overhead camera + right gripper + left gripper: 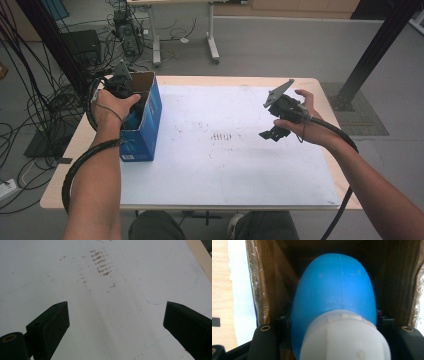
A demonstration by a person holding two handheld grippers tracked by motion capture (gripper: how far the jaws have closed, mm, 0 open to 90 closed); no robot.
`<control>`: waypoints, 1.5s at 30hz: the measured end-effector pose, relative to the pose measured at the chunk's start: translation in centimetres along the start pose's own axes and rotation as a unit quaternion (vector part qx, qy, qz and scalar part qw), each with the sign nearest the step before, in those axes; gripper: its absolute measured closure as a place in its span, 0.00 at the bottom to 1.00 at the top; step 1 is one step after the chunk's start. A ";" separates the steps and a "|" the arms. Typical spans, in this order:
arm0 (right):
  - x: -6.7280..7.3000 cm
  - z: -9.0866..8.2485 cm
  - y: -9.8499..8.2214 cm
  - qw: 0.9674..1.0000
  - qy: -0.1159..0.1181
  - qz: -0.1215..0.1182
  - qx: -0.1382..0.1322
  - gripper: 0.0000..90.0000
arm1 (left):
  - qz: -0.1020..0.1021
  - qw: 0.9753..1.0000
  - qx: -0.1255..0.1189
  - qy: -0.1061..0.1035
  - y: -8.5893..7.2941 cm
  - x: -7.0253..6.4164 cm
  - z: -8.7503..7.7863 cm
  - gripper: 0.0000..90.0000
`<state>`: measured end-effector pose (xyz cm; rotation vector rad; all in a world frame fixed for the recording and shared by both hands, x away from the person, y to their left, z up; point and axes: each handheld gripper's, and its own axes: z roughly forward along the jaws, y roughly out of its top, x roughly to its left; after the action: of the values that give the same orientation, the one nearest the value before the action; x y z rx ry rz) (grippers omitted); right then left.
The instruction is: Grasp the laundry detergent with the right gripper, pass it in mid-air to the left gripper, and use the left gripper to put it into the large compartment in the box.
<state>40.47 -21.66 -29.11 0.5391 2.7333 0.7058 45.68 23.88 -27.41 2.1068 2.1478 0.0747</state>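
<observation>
A tall blue cardboard box (146, 134) stands open-topped at the left edge of the white mat (225, 170). My left gripper (131, 107) reaches down into it, shut on a blue bottle (334, 290) with a white cap (344, 337). In the left gripper view the bottle sits between the black jaws, with the box's brown inner walls (274, 285) on both sides. My right gripper (272, 134) hovers over the right part of the mat. It is open (116, 322), and between its jaws is only the scuffed white surface.
The wooden table (75, 150) extends a little beyond the mat on all sides. Dark smudges (222, 136) mark the mat's middle. Behind the table are cables and a computer (127, 35) on the floor, desk legs (212, 45), and a black post (380, 45) at the far right.
</observation>
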 end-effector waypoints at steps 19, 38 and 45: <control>-0.2 -0.4 -0.3 1.000 -0.002 0.000 -0.002 0.07 | 0.005 1.000 0.000 0.012 0.0 -0.6 0.1 0.41; -0.3 -0.7 -0.2 1.000 -0.005 0.000 0.002 0.07 | 0.007 1.000 -0.002 0.012 0.0 -0.7 0.1 0.41; -0.4 -0.6 -0.2 1.000 -0.004 0.000 0.002 0.07 | 0.007 1.000 -0.003 0.012 0.0 -0.6 0.1 0.41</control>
<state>40.60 -22.19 -28.66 0.5415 2.7287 0.6960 45.66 23.24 -27.51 2.1282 2.1439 0.1069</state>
